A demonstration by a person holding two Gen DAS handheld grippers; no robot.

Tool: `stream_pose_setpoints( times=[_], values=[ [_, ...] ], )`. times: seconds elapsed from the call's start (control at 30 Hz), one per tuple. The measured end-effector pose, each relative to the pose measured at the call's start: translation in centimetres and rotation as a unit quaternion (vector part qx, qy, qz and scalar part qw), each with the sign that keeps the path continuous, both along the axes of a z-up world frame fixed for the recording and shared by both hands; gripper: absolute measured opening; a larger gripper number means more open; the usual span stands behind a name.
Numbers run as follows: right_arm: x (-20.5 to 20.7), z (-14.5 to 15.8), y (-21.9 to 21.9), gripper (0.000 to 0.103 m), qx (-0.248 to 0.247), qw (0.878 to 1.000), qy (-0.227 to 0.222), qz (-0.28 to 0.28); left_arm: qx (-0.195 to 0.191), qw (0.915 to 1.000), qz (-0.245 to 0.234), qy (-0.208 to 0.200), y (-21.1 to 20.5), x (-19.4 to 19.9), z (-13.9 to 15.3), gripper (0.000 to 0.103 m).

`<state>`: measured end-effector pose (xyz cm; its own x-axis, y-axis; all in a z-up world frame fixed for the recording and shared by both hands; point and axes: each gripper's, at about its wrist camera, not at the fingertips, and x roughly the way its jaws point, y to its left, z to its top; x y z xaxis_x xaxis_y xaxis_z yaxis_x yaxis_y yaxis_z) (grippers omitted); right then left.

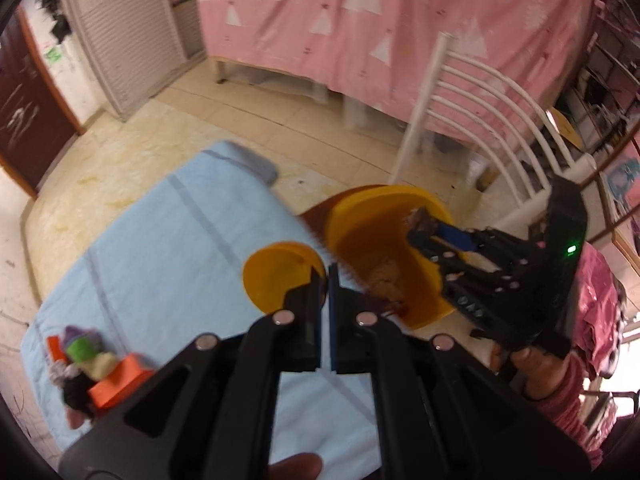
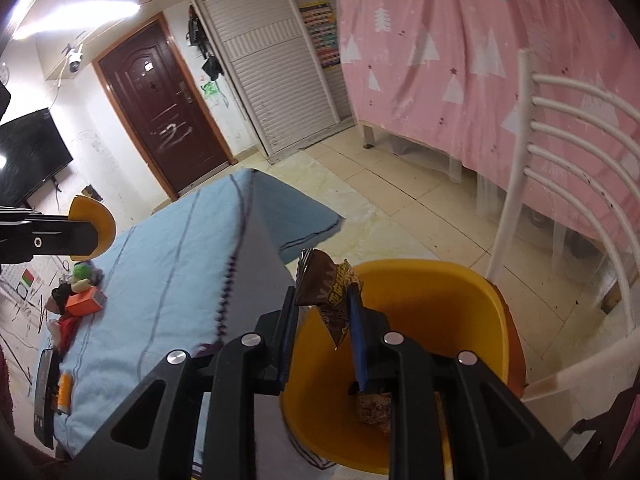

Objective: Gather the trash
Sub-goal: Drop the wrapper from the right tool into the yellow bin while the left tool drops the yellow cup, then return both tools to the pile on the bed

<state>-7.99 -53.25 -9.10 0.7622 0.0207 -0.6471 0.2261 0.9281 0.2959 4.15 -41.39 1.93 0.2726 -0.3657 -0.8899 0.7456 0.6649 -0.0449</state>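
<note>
A yellow trash bin stands on a chair seat beside the table. Crumpled trash lies at its bottom. My right gripper is over the bin's mouth, shut on a brown snack wrapper. My left gripper is shut on the bin's round yellow lid and holds it above the table, left of the bin.
The table wears a light blue cloth. Small toys and an orange box lie near its edge, with a phone. A white chair back rises behind the bin, in front of a pink curtain.
</note>
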Motion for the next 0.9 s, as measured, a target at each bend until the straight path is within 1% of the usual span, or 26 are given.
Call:
stream_pose_setpoints(
  times=[0.1,0.2,0.27,0.3,0.33,0.37,0.4,0.43,0.47,0.5,0.7,0.9],
  values=[
    [-0.6,-1.3,-1.2,0.018,0.012,1.000,0.006,-0.010,0.003,0.9998,-0.015,0.013,-2.4,-0.9,-0.7,0.001],
    [-0.9,-2.1,-1.9,0.019,0.020,1.000,0.009,-0.014,0.009,0.9996,-0.022,0.016,-4.5,-1.4,-1.4,0.001],
    [-1.2,-2.6,-2.4,0.021,0.028,0.999,0.011,-0.018,0.019,0.9993,-0.025,0.019,-5.8,-1.7,-2.0,0.002],
    [-1.4,-2.7,-2.6,0.025,0.028,0.999,0.011,-0.020,0.022,0.9992,-0.027,0.020,-6.3,-1.8,-2.1,0.007],
    [-1.7,-2.7,-2.7,0.028,0.027,0.999,0.010,-0.022,0.024,0.9990,-0.029,0.023,-6.9,-1.9,-2.2,0.017],
    [-1.8,-2.6,-2.8,0.036,0.025,0.999,0.009,-0.023,0.023,0.9990,-0.029,0.025,-7.0,-1.9,-2.2,0.024],
    [-1.9,-2.6,-3.0,0.047,0.024,0.999,0.007,-0.025,0.022,0.9990,-0.030,0.025,-7.0,-1.8,-2.1,0.034],
    [-2.2,-2.5,-3.1,0.054,0.024,0.999,0.004,-0.026,0.021,0.9990,-0.031,0.024,-7.2,-2.0,-2.1,0.037],
    [-2.2,-2.4,-3.1,0.065,0.024,0.999,0.002,-0.028,0.021,0.9991,-0.032,0.020,-7.3,-2.1,-2.0,0.037],
    [-2.4,-2.4,-3.1,0.070,0.023,0.999,0.000,-0.030,0.022,0.9991,-0.032,0.019,-7.3,-2.2,-1.9,0.038],
    [-2.0,-1.9,-2.7,0.070,0.025,0.999,-0.004,-0.024,0.023,0.9995,-0.022,0.005,-6.2,-1.8,-1.1,0.039],
    [-1.0,0.2,-0.6,0.070,0.011,1.000,-0.020,-0.007,0.008,0.9999,-0.007,-0.011,-3.7,-1.1,0.9,0.039]
  ],
)
